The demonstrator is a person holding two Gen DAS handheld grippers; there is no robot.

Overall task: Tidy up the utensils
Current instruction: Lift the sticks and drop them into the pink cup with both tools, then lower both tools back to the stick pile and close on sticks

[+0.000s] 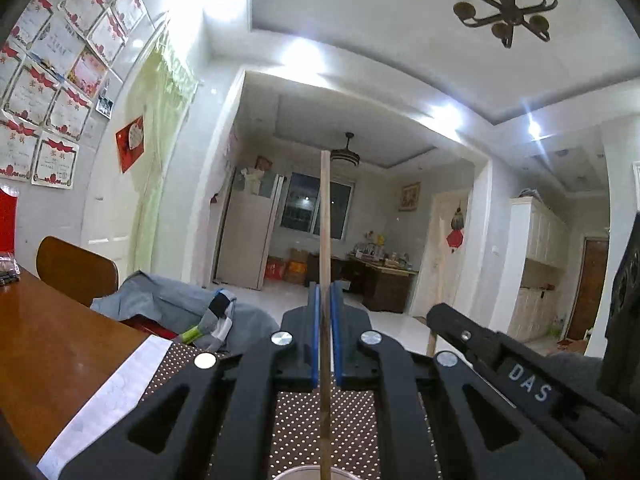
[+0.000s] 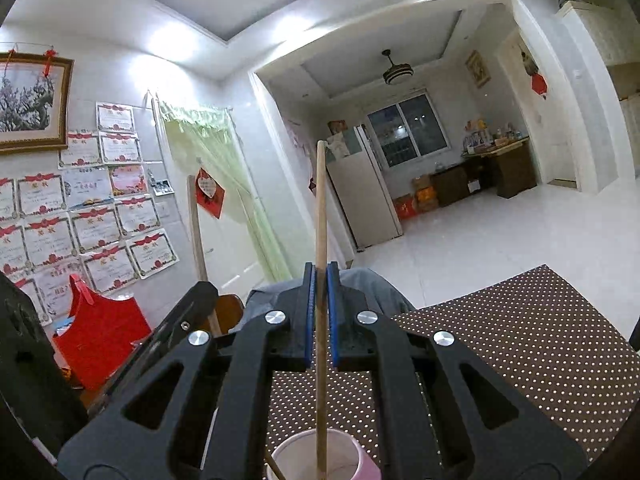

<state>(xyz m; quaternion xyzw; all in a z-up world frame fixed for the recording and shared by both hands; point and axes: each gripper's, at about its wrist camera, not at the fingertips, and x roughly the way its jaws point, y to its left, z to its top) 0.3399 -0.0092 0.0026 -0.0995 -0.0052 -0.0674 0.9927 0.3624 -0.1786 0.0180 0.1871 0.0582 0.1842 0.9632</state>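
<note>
In the left wrist view my left gripper (image 1: 325,292) is shut on a wooden chopstick (image 1: 325,220) that stands upright between the blue pads. Its lower end reaches the rim of a cup (image 1: 308,473) at the bottom edge. In the right wrist view my right gripper (image 2: 320,276) is shut on a second upright chopstick (image 2: 320,208), whose lower end dips into the pink-and-white cup (image 2: 348,460). Another stick (image 2: 275,467) leans inside that cup. The two grippers are close side by side: the right gripper (image 1: 438,314) shows beside the left one, and the left gripper (image 2: 204,290) beside the right one.
A brown mat with white dots (image 2: 520,340) lies under the cup on a wooden table (image 1: 52,344), beside a strip of white paper (image 1: 116,392). A chair back (image 1: 76,276) and grey clothing (image 1: 180,308) stand past the table edge. A red bag (image 2: 100,340) sits at the left.
</note>
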